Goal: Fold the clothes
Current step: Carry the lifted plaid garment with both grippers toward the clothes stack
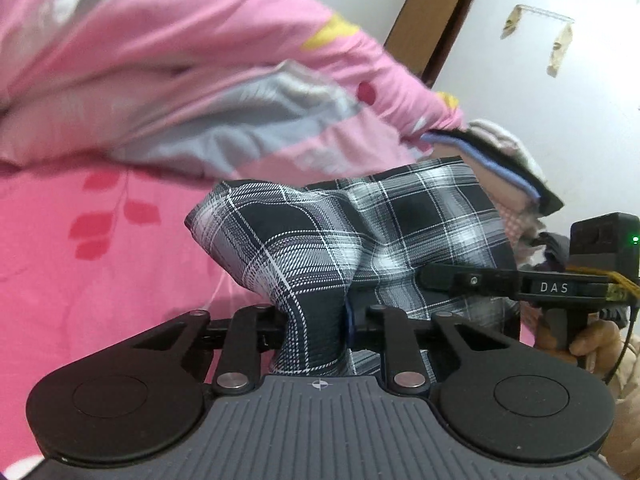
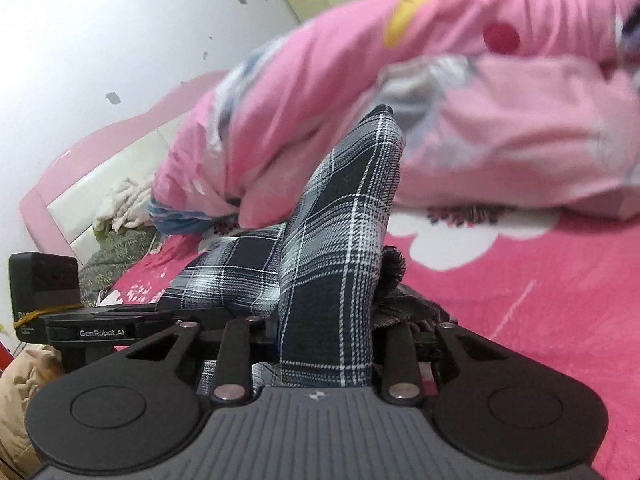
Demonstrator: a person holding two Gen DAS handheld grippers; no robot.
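Nearest the left wrist lens, your left gripper (image 1: 316, 332) had its jaws pinching a bunched fold of the black-and-white plaid garment (image 1: 320, 240); the cloth rose out of the jaws and spread to the right, lifted above the pink bedsheet (image 1: 100, 280); beyond it lay the pink quilt (image 1: 180, 60), blurred; at the right edge of that view your right gripper (image 1: 440, 278) reached into the same plaid cloth, with your hand (image 1: 588, 340) on its handle. In the right wrist view, your right gripper (image 2: 326, 340) likewise had its jaws clamped on a thick fold of the plaid garment (image 2: 340, 220), which stood up in a peak; your left gripper (image 2: 120, 314) showed at the left edge; a pile of clothes (image 2: 120, 208) lay by the pink headboard (image 2: 60, 168).
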